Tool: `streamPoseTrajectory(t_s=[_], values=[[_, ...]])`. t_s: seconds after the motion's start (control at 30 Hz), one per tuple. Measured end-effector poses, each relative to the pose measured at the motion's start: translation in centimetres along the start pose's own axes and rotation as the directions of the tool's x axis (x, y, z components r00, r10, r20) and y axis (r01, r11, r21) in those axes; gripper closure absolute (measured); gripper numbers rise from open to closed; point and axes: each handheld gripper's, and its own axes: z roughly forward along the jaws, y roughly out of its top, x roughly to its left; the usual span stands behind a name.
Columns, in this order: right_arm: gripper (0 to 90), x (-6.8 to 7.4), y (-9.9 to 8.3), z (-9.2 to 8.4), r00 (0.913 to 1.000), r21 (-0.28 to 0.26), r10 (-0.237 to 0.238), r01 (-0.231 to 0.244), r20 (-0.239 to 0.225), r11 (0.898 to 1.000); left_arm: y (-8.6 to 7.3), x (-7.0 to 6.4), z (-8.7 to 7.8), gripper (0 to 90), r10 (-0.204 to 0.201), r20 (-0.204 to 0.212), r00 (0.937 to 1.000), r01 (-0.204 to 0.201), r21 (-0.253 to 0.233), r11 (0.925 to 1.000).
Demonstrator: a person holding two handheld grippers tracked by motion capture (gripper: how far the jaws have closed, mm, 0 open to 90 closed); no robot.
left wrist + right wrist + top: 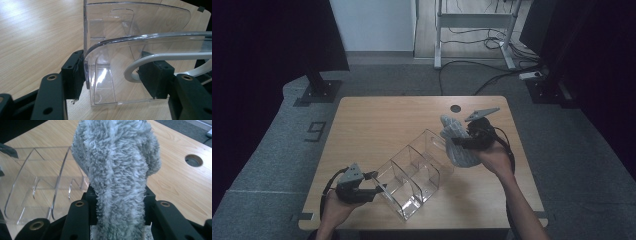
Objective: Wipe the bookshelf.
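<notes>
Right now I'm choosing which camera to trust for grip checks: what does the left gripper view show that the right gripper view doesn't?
Left gripper view: the left gripper with its pads clamped on the near wall of the clear acrylic organizer, and a white cable looping behind that wall.

Right gripper view: the right gripper squeezing a fluffy grey cloth that stands up between its jaws, and a round hole in the tabletop.

Both: the clear organizer with its dividers and the light wooden table.
</notes>
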Motion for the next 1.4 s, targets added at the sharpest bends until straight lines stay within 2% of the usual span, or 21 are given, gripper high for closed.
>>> streamPoseTrajectory(t_s=[0.27, 0.73, 0.87, 0.93, 1.07, 1.1, 1.4], values=[[62.4, 1.1, 2.6, 3.0, 0.9993, 0.012, -0.038, 0.038, 0.002, 0.999, 0.0, -0.1, 0.0, 39.0, 0.000, -0.002, 1.0000, 0.000, 0.003, 1.0000], [62.0, 1.4, 4.4, 6.2, 0.9996, 0.000, -0.021, 0.021, 0.018, 1.000, 0.1, -0.2, 0.0, 39.1, -0.001, -0.007, 1.0000, 0.001, 0.007, 1.0000], [62.3, 2.0, 5.0, 7.5, 0.9985, 0.035, -0.043, 0.042, 0.035, 0.999, 0.1, -0.3, 0.0, 39.2, -0.001, -0.011, 0.9999, 0.001, 0.007, 1.0000], [63.4, 2.3, 5.1, 8.4, 0.9954, 0.074, -0.071, 0.066, 0.065, 0.995, 0.1, -0.3, 0.1, 39.5, -0.005, -0.015, 0.9999, 0.005, 0.005, 1.0000], [63.8, 2.2, 5.0, 8.6, 0.9956, 0.080, -0.065, 0.059, 0.068, 0.995, 0.2, -0.5, 0.0, 40.9, -0.005, -0.035, 0.9994, 0.005, 0.010, 0.9999], [63.7, 2.1, 4.9, 8.5, 0.9956, 0.080, -0.066, 0.060, 0.067, 0.995, 0.2, -0.5, 0.0, 41.3, -0.008, -0.053, 0.9986, 0.009, 0.013, 0.9999], [62.6, 2.1, 4.2, 7.5, 0.9954, 0.071, -0.070, 0.065, 0.066, 0.995, 0.3, -0.6, 0.0, 41.9, -0.011, -0.063, 0.9979, 0.012, 0.014, 0.9998]])
